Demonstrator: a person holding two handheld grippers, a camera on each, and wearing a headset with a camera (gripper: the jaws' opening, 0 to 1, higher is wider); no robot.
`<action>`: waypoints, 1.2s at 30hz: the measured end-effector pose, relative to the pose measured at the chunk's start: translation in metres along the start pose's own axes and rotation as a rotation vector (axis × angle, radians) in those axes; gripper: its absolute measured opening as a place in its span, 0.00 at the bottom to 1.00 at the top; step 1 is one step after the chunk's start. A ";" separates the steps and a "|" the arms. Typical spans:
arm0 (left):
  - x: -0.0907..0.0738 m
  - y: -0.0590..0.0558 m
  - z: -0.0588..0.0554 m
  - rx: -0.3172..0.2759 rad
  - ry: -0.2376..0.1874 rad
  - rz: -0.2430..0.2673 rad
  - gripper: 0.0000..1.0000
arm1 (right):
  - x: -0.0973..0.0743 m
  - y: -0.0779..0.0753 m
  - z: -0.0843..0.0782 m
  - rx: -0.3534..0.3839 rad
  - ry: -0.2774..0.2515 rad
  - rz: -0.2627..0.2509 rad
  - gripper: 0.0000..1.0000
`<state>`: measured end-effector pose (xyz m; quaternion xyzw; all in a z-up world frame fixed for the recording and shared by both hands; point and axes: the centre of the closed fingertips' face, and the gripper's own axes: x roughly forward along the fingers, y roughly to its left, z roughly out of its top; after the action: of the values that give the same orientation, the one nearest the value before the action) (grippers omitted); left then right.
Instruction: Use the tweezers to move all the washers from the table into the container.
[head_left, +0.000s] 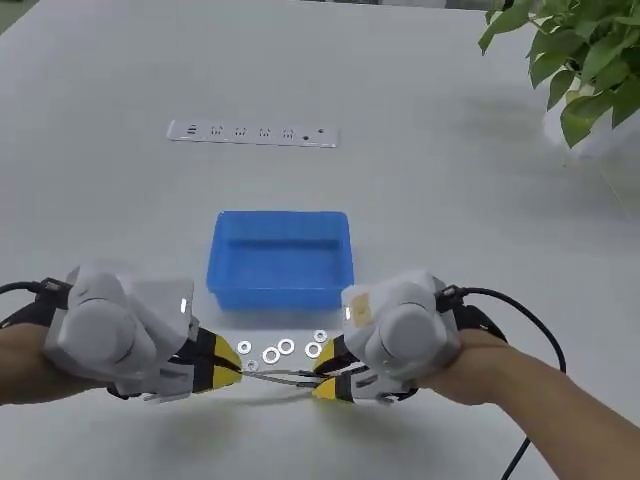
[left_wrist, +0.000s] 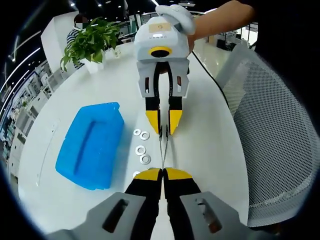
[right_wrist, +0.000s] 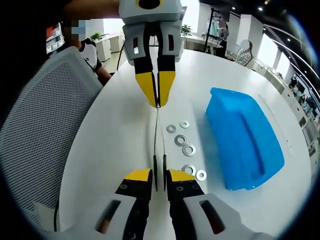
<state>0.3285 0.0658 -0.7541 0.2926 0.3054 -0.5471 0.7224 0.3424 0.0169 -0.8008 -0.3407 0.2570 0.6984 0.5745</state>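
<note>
Steel tweezers (head_left: 280, 377) bridge your grippers: the left gripper (head_left: 232, 368) pinches one end while the right gripper (head_left: 326, 373) is clamped across both legs, probably to settle a squeezing grip. The washers (head_left: 285, 348) lie at twelve o'clock from them, just short of the blue container (head_left: 280, 292). Both tweezer ends are hidden inside the jaws.
</note>
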 end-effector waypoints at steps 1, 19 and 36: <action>-0.002 0.000 0.003 0.000 -0.006 0.000 0.06 | 0.000 0.000 0.001 -0.001 0.000 -0.001 0.14; -0.014 0.003 0.040 0.004 -0.096 -0.002 0.06 | -0.002 0.002 0.011 -0.005 -0.017 -0.005 0.13; -0.020 0.001 0.066 0.031 -0.138 -0.008 0.06 | -0.001 0.005 0.027 0.000 -0.053 -0.012 0.13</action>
<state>0.3329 0.0279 -0.6966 0.2644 0.2474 -0.5734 0.7350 0.3331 0.0351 -0.7829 -0.3239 0.2396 0.7037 0.5852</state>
